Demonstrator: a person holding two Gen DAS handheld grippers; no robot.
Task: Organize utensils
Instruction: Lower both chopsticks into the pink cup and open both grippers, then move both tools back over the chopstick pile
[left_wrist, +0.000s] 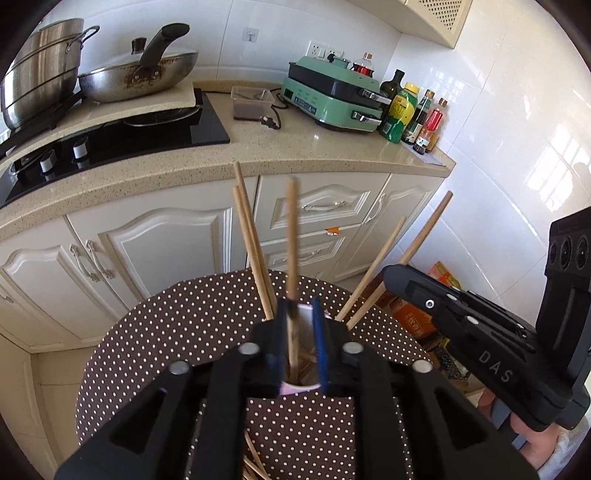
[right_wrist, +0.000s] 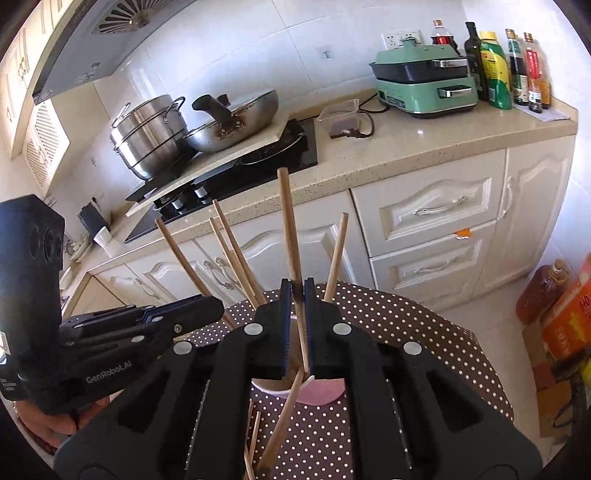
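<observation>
A pink paper cup (left_wrist: 300, 388) stands on a round brown polka-dot table (left_wrist: 166, 332) and holds several wooden chopsticks (left_wrist: 252, 236) that fan outward. My left gripper (left_wrist: 300, 306) hangs over the cup's mouth, open; a blurred chopstick (left_wrist: 291, 236) stands between its blue pads, leaning on the left one with a gap to the right one. My right gripper (right_wrist: 296, 286) is also above the cup (right_wrist: 321, 393), shut on an upright chopstick (right_wrist: 287, 221). It appears in the left wrist view as the right gripper (left_wrist: 391, 275) beside the cup. More chopsticks (right_wrist: 279, 424) lie below it on the table.
Behind the table (right_wrist: 406, 325) runs a beige counter (left_wrist: 295, 155) with white cabinet doors below. On it are a black hob (left_wrist: 147, 133), a wok (left_wrist: 140, 77), a steel pot (left_wrist: 40, 70), a green cooker (left_wrist: 332, 96) and bottles (left_wrist: 402, 110). Boxes (right_wrist: 565, 325) sit on the floor at the right.
</observation>
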